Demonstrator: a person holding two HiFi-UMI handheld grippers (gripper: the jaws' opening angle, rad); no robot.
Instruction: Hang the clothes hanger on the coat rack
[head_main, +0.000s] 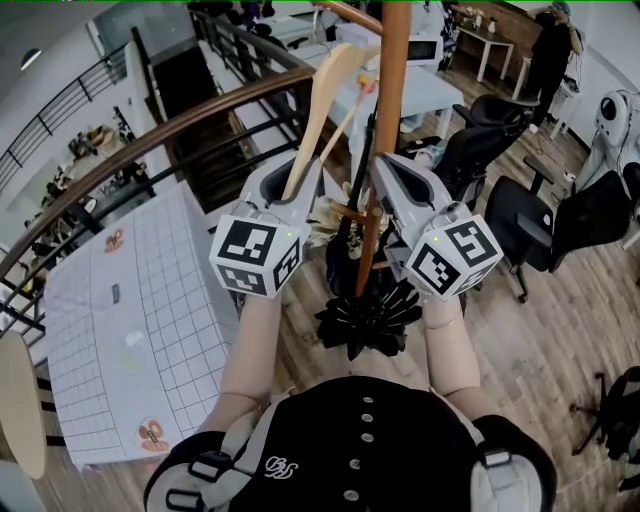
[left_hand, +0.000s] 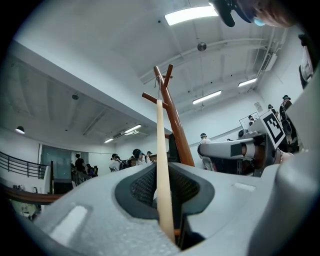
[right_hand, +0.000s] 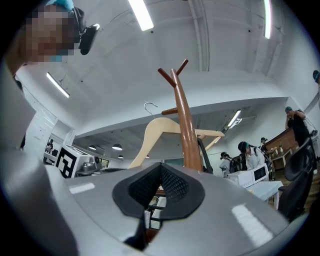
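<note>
My left gripper (head_main: 298, 185) (left_hand: 162, 200) is shut on one arm of a pale wooden clothes hanger (head_main: 325, 95) (left_hand: 161, 160), held up beside the brown coat rack pole (head_main: 390, 100) (left_hand: 176, 125). In the left gripper view the hanger's metal hook (left_hand: 159, 92) sits close to the rack's top pegs; whether it rests on one I cannot tell. The right gripper view shows the hanger (right_hand: 160, 127) behind the pole (right_hand: 186, 125), hook (right_hand: 150, 106) up. My right gripper (head_main: 385, 175) (right_hand: 159, 172) is shut right beside the pole, with nothing seen between its pads.
A white gridded table (head_main: 150, 320) stands at the left behind a curved wooden railing (head_main: 150, 140). Black office chairs (head_main: 540, 230) are at the right. The rack's black base (head_main: 365, 320) is just in front of me. People stand far off.
</note>
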